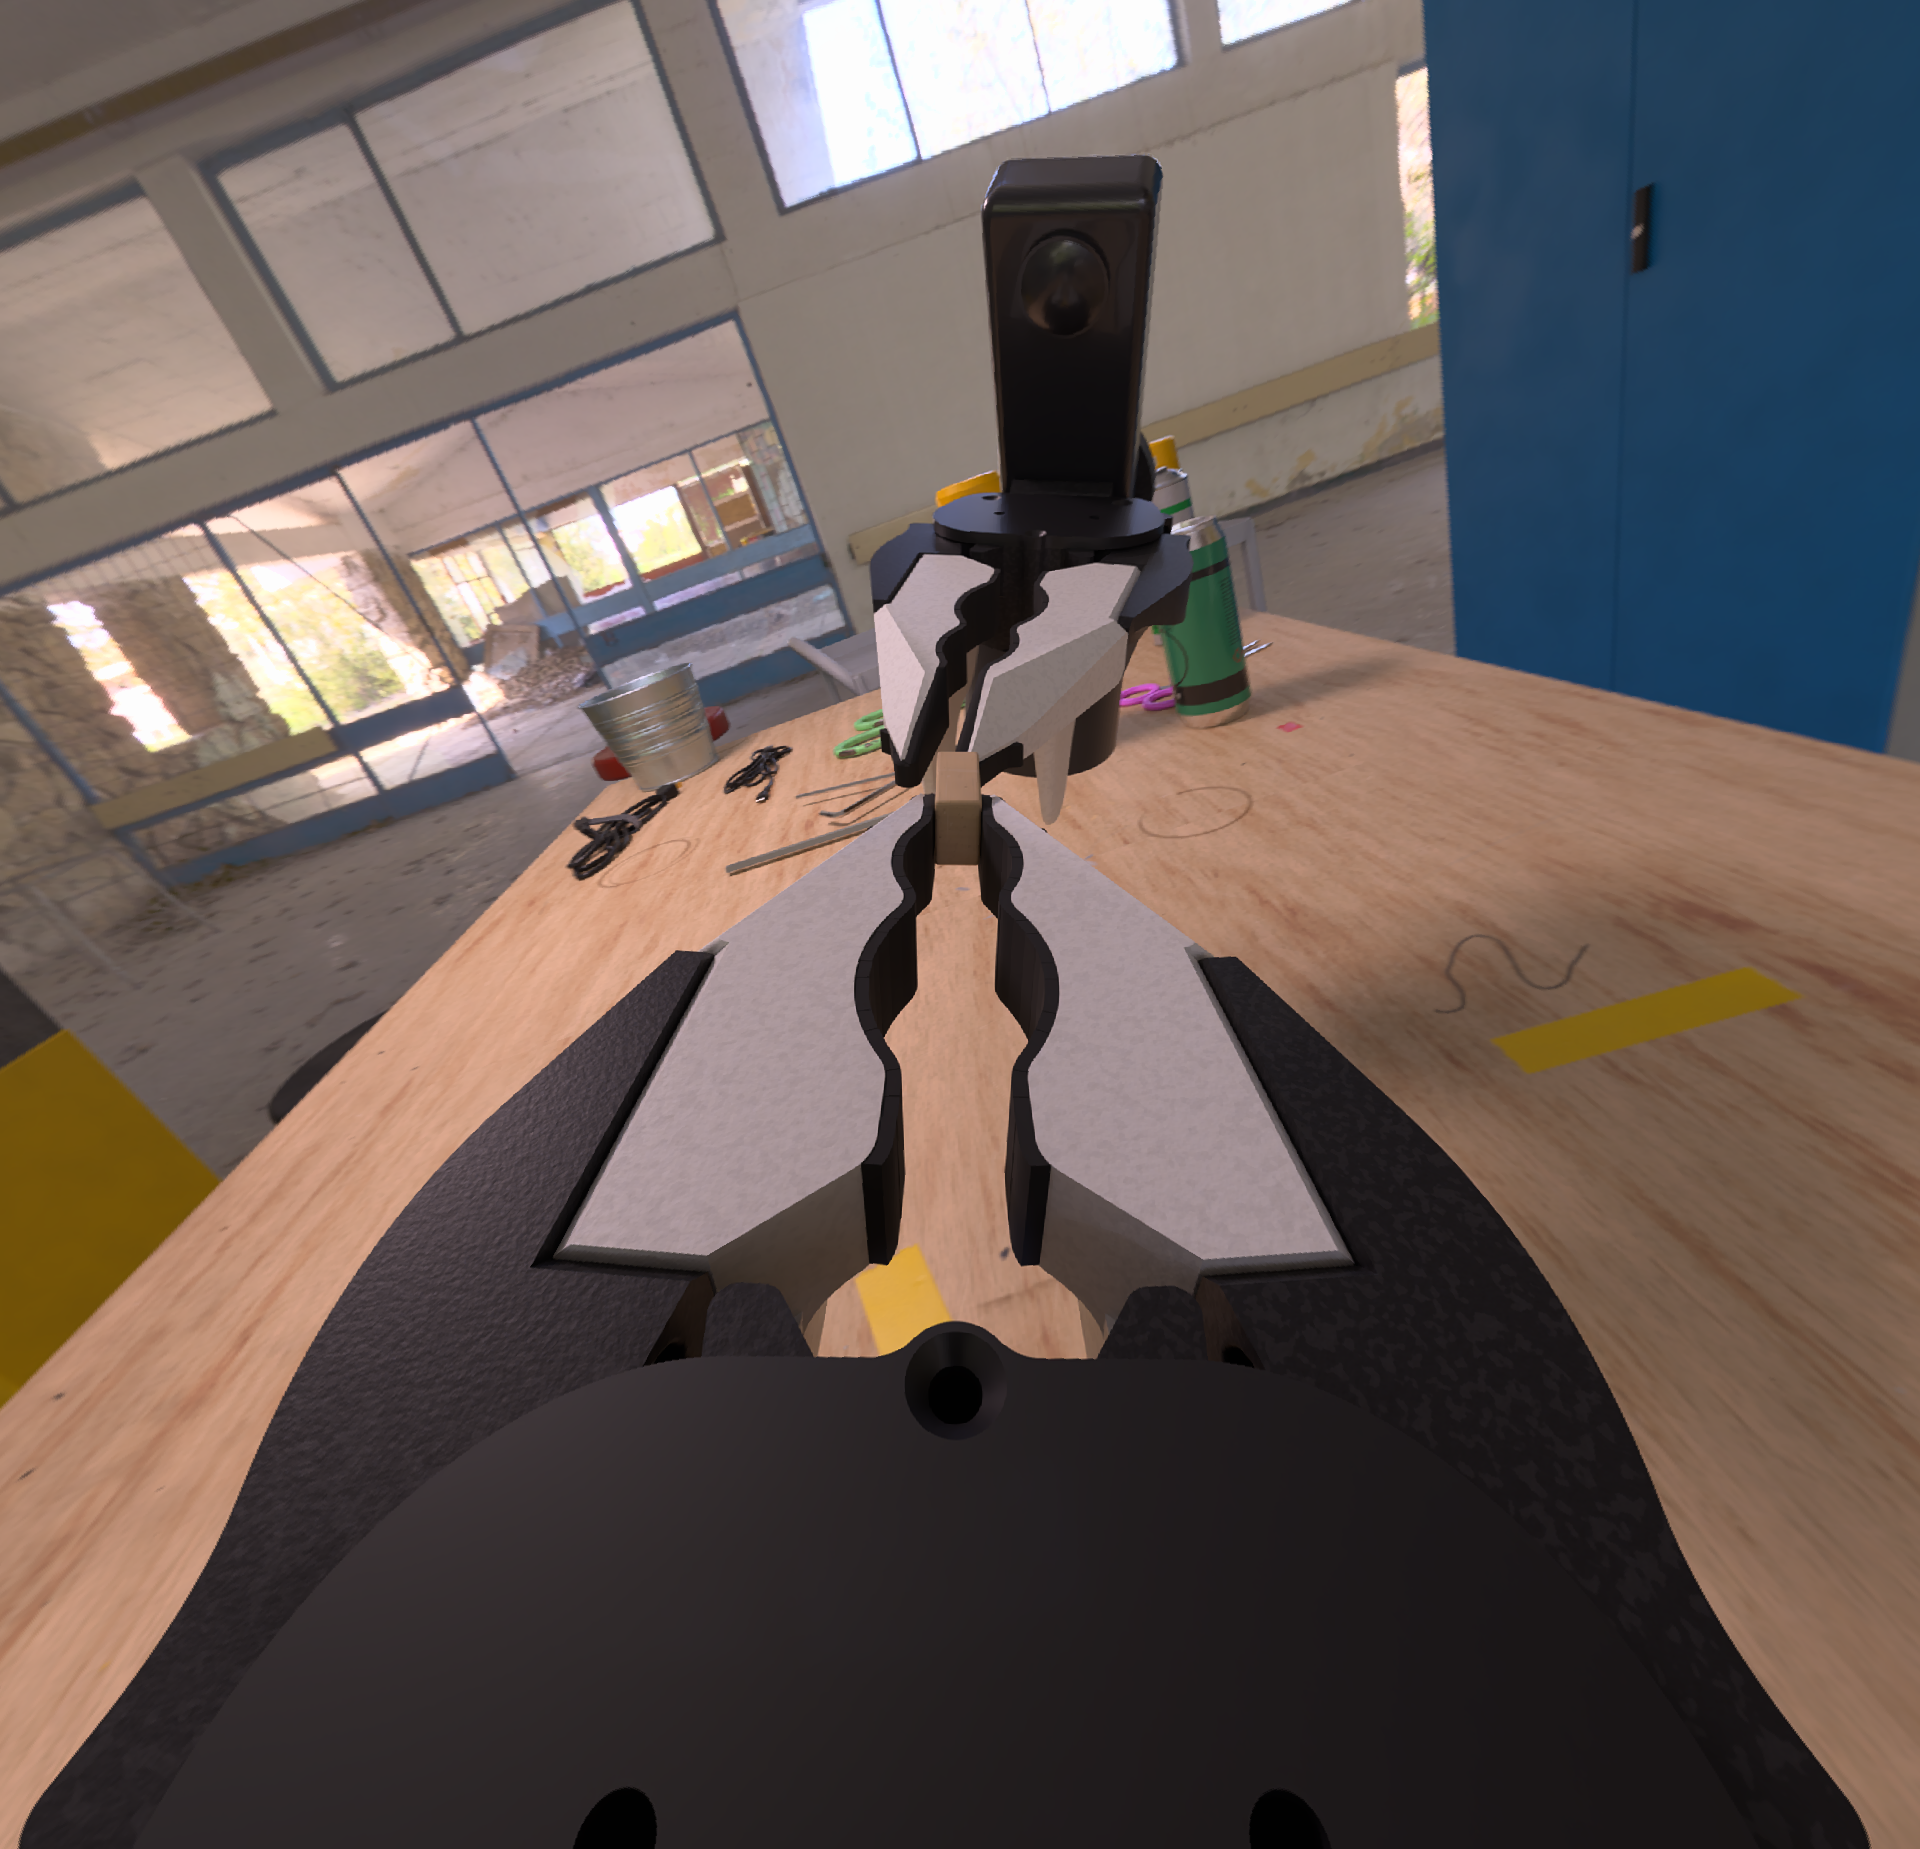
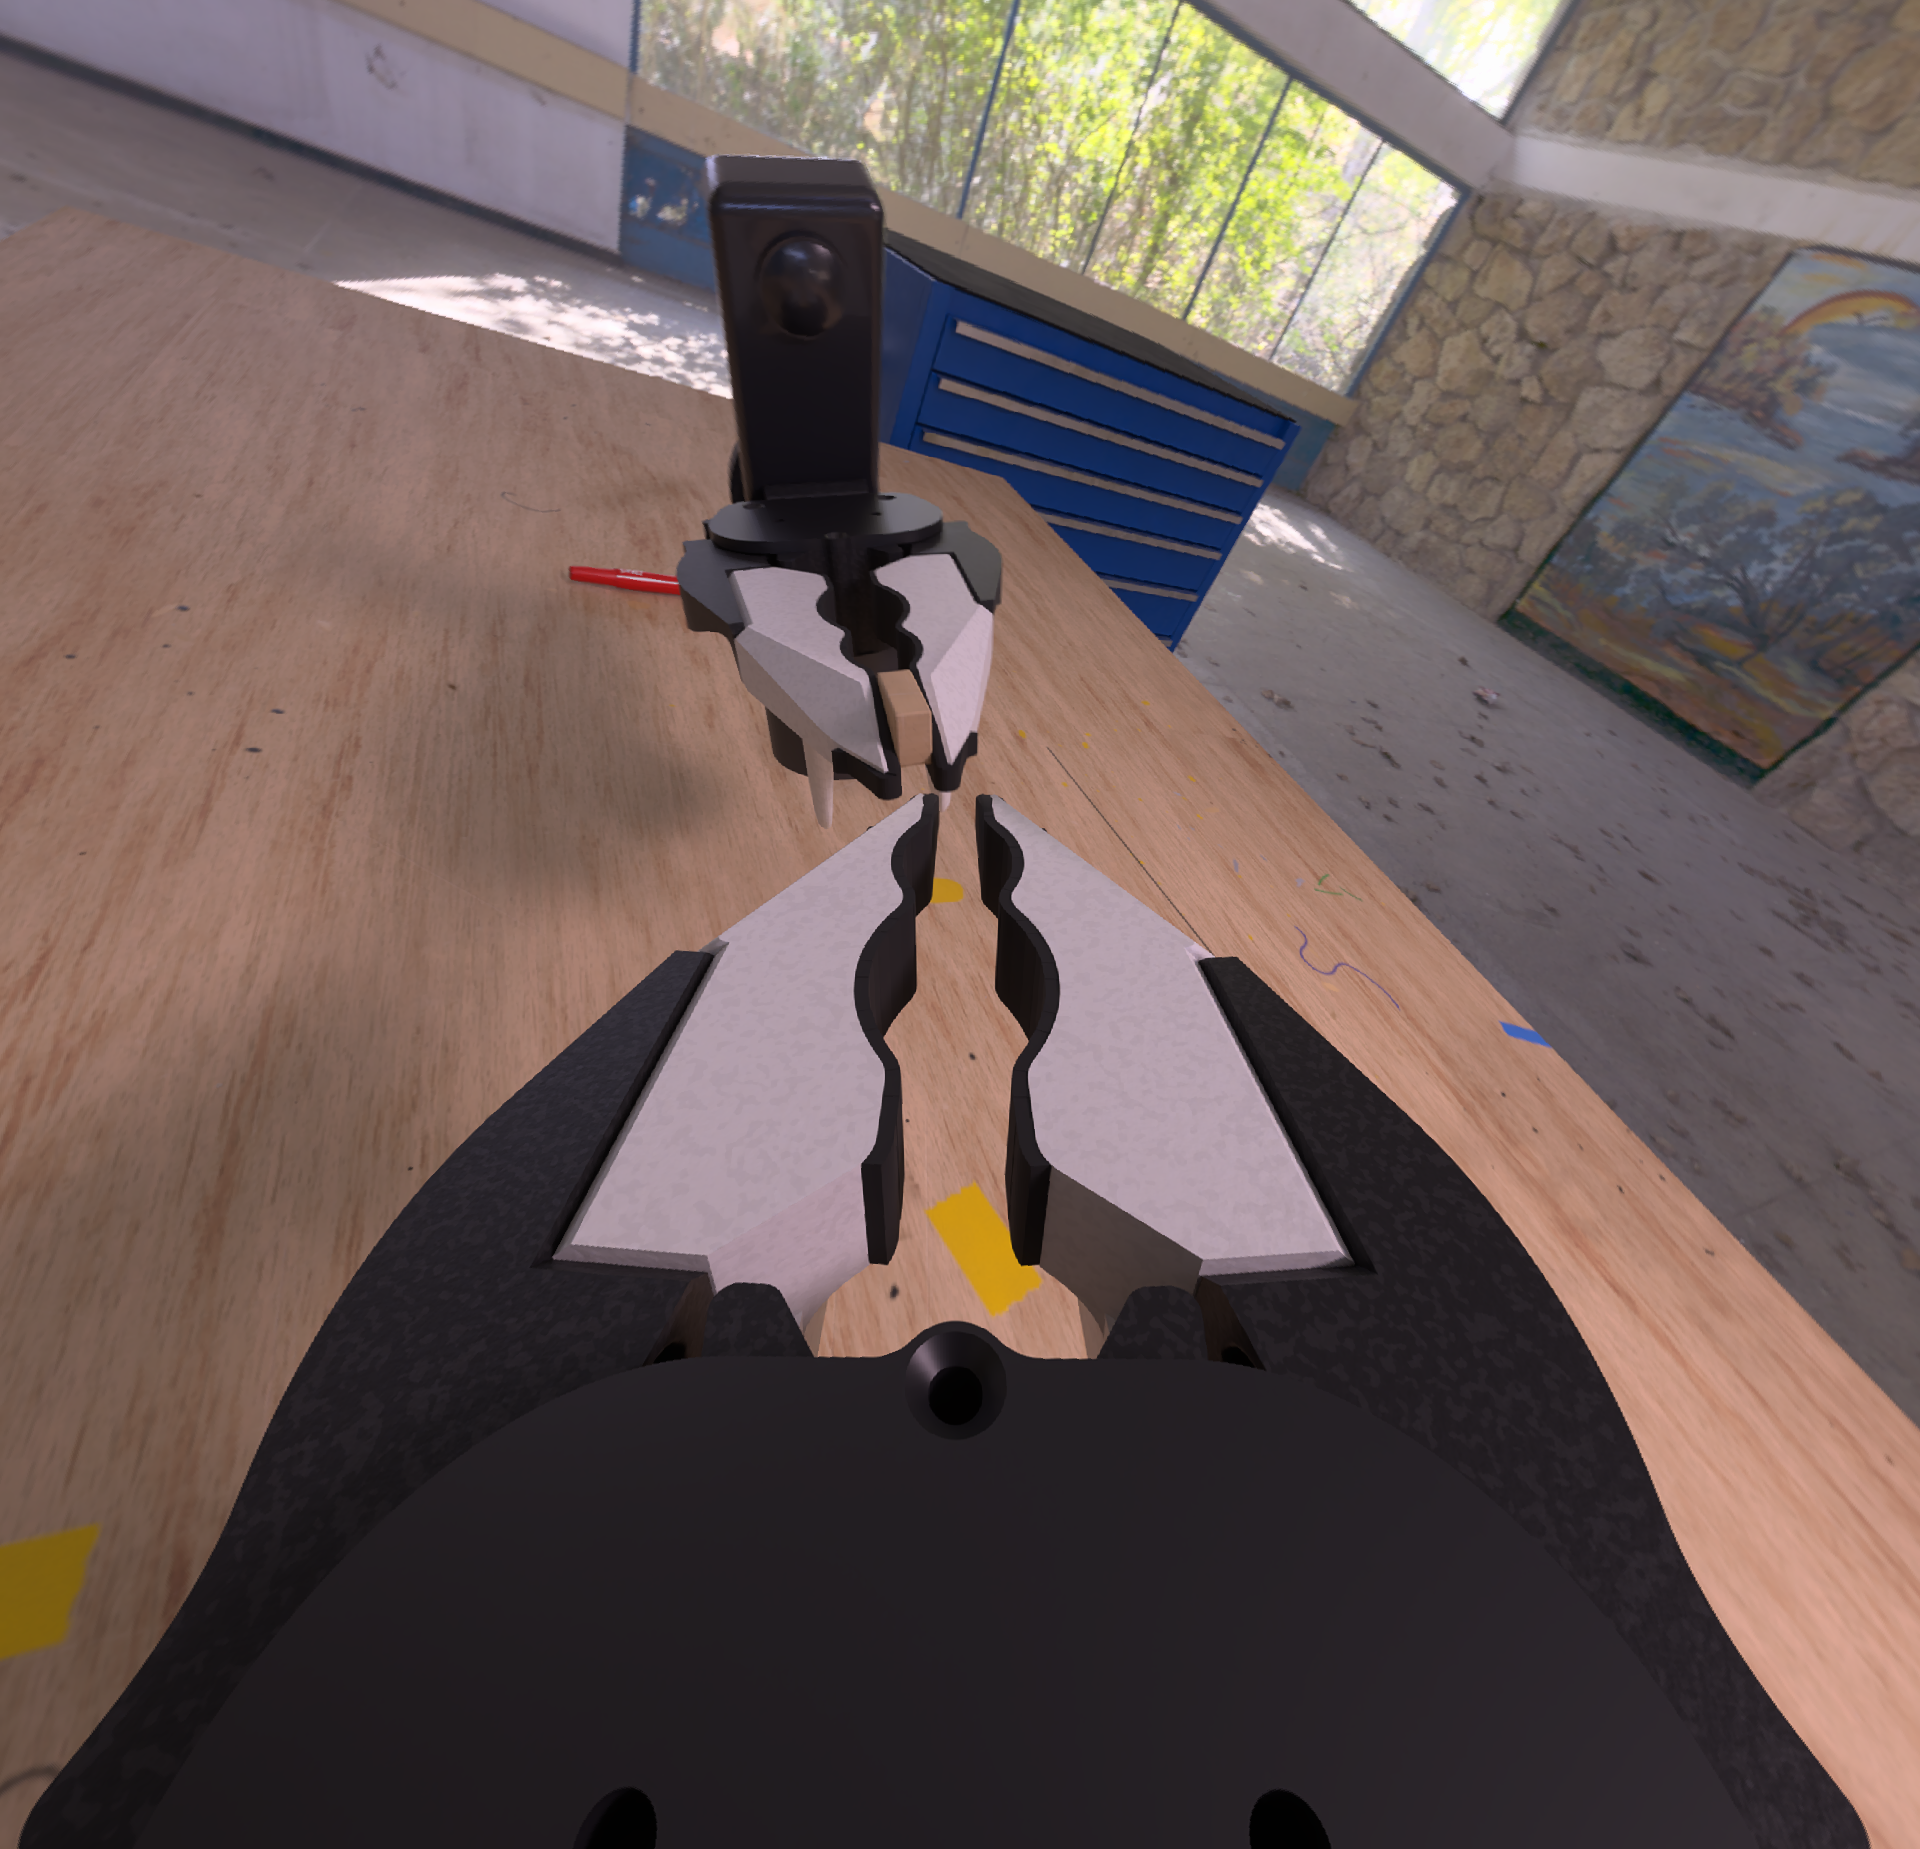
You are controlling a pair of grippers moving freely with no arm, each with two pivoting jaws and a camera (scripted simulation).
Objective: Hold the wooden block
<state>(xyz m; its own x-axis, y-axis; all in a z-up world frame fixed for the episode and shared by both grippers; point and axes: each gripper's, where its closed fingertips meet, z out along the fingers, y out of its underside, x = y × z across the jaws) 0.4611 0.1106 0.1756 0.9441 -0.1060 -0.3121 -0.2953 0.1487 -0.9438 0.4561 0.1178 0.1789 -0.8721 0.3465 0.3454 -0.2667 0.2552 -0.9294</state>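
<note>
The wooden block point(image 1: 956, 825) is a small tan piece pinched upright between the fingertips of my left gripper point(image 1: 956, 812), held above the wooden table point(image 1: 1455, 916). My right gripper point(image 1: 940, 760) faces the left one, tip to tip, just beyond the block's top end. In the right wrist view, my right gripper point(image 2: 954, 807) has its jaws a little apart with nothing between them. The block point(image 2: 906, 724) sits just past its tips, clamped in the left gripper point(image 2: 920, 776).
A metal bucket point(image 1: 649, 719), black cables point(image 1: 623, 828), green scissors point(image 1: 862, 739) and a green can point(image 1: 1205, 620) lie at the table's far end. A blue cabinet point(image 1: 1662, 293) stands to the right. A red pen point(image 2: 623, 578) lies behind the left gripper; blue drawers point(image 2: 1091, 459) stand beyond the edge.
</note>
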